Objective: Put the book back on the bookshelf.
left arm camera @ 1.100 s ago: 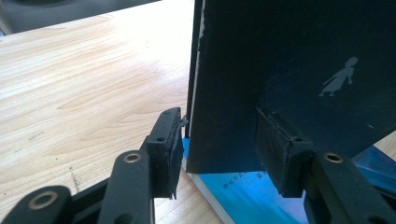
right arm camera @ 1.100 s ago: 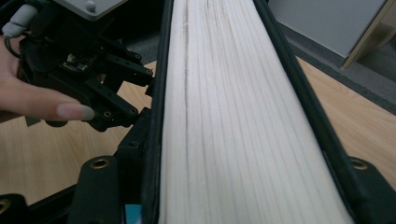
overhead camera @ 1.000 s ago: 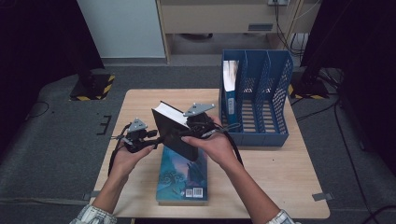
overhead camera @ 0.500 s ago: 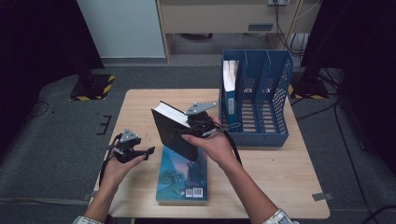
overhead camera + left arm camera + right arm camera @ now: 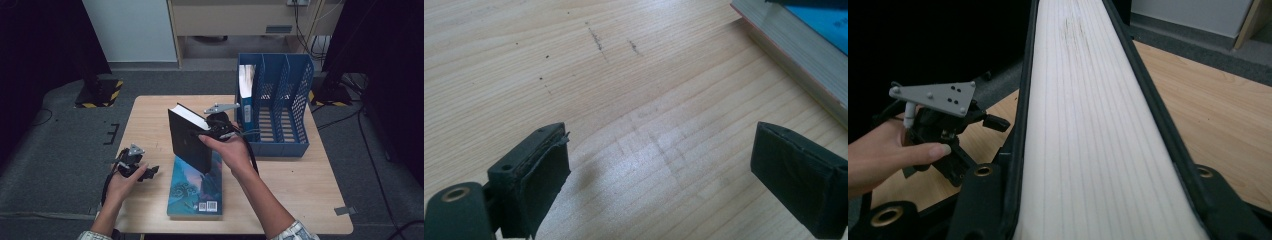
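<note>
1 thick black hardcover book [image 5: 189,141] clamped in my right hand-held gripper [image 5: 220,126]; left hand-held gripper [image 5: 148,172], jaws just opening, empty. Keep it upright toward the blue mesh file rack [image 5: 280,107].

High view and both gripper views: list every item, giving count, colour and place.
Black book: one, black cover, pale page edges, held upright above the table's middle.
Picture book: one, blue-green cover, flat on the table's near edge.
File rack: one, blue, table's far right; a white-and-blue item stands in its leftmost slot.
Table: one, light wood.
Floor: grey.
Right gripper: black, shut on the black book's page edge.
Left gripper: black, jaws just opened, nothing between them, near the table's left edge.
</note>
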A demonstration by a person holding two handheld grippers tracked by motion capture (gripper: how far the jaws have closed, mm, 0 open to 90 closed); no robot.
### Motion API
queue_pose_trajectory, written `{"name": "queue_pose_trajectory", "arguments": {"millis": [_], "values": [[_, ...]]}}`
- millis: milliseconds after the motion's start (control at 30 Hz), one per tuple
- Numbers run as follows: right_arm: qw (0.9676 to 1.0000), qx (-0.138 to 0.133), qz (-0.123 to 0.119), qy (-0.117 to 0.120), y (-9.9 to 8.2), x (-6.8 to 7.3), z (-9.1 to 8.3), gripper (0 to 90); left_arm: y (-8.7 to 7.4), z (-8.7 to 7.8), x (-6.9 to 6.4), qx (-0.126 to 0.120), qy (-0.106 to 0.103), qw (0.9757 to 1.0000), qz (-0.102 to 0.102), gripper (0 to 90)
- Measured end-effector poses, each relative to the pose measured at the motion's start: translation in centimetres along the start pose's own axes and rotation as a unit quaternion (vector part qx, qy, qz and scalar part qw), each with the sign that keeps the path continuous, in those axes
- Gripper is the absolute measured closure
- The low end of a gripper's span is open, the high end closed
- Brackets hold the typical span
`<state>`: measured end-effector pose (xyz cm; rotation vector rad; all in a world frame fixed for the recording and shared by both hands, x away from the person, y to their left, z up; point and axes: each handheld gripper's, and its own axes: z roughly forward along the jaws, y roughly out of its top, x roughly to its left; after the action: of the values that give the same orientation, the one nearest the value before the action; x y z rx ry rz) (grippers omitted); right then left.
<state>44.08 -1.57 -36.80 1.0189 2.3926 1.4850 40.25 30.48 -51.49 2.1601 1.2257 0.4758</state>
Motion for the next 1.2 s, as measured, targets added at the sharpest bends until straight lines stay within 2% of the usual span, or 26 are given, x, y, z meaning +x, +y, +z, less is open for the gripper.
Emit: {"name": "queue_pose_trajectory", "arguments": {"millis": [200,467,767,967,1200], "values": [[0.9996,0.010,0.028,-0.004,0.8,-0.6,-0.1,51.7,-0.2,0.4,0.2,0.008,0.002,0.9999,-0.006,8.3],[0.9983,0.013,0.056,-0.009,1.0,-1.0,-0.7,52.2,-0.3,0.7,-0.2,0.019,-0.003,0.9998,0.005,8.1],[0.9974,0.012,0.070,-0.010,0.5,-1.5,-2.4,52.6,-0.4,0.9,-0.5,0.026,-0.003,0.9996,0.013,7.2],[0.9974,0.004,0.070,-0.016,-0.1,-1.7,-3.6,52.7,-0.4,1.0,-0.5,0.028,-0.008,0.9994,0.018,5.8],[0.9974,0.000,0.069,-0.023,-0.5,-1.9,-4.8,52.9,-0.5,1.2,-0.7,0.027,-0.013,0.9995,0.011,2.7]]}}
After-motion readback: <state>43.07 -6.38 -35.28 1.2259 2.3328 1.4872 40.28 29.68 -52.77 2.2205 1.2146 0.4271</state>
